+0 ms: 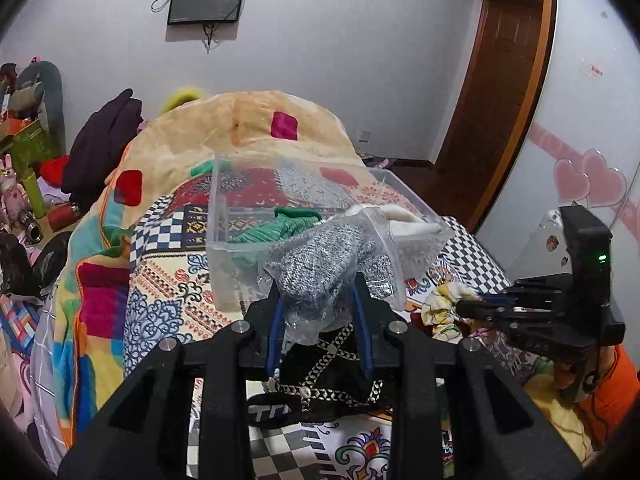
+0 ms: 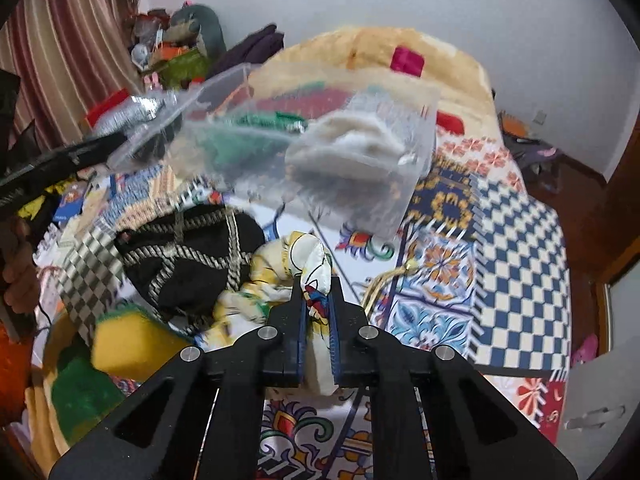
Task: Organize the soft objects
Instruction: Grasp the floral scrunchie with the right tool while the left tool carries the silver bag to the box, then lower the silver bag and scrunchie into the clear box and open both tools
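Note:
My left gripper (image 1: 318, 294) is shut on a silver-grey knit item in clear plastic wrap (image 1: 320, 264), held at the near rim of a clear plastic bin (image 1: 218, 216). The bin holds a green knit (image 1: 280, 228) and a white soft item (image 1: 404, 220). In the right wrist view the bin (image 2: 416, 148) appears raised and blurred. My right gripper (image 2: 318, 292) is shut on a yellow-and-white printed cloth (image 2: 296, 256) lying on the bed; it shows in the left wrist view (image 1: 444, 300).
A black bag with braided trim (image 2: 188, 256) lies on the patterned bedspread (image 2: 520, 248) by the cloth. A yellow-green soft item (image 2: 124, 344) is at the near left. A colourful blanket (image 1: 248, 128) is heaped behind the bin. Clutter stands left of the bed.

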Available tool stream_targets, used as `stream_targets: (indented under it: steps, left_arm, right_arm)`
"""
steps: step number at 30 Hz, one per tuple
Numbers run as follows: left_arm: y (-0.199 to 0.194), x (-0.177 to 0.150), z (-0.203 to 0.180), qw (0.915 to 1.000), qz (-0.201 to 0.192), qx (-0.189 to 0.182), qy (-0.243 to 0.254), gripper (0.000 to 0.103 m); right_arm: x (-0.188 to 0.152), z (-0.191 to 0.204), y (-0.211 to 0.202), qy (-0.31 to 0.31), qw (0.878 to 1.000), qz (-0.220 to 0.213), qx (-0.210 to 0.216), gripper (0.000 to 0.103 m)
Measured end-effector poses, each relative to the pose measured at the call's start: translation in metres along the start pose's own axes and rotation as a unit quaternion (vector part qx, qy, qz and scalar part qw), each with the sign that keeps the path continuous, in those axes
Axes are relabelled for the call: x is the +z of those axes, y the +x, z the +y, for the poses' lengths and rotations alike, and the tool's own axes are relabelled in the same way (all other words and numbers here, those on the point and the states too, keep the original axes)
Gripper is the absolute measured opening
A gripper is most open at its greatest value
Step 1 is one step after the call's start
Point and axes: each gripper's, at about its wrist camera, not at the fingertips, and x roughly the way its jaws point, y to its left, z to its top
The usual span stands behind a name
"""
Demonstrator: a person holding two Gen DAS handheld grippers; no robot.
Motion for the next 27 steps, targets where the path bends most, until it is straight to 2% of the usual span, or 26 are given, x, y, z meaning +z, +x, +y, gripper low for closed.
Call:
stream_targets:
  steps: [8,14,19,27]
  left_arm:
    - [-0.012,0.026,0.006,0.9990,-0.040,0.021,0.000,0.030]
    - [-0.006,0.049,0.006,0.9973,-0.053,0.048,0.016,0.030]
    - [0.015,0.060,0.006,0.9967,-0.040,0.060,0.037,0.030]
    - [0.072,0.059,0.005,0.9976,0.025,0.040,0.050,0.030]
  right_arm:
    - [0.036,-0.003,-0.051,0.007,0.996,-0.088,-0.023,0.008]
    - [0.071,-0.006,-0.062,0.029,0.989,-0.138,-0.048,0.008]
    - [0.094,-0.011,-0.046,0.035,0.987,-0.147,-0.051,0.009]
    - [0.104,-0.012,0.001,0.022,0.992,-0.118,-0.045,0.009]
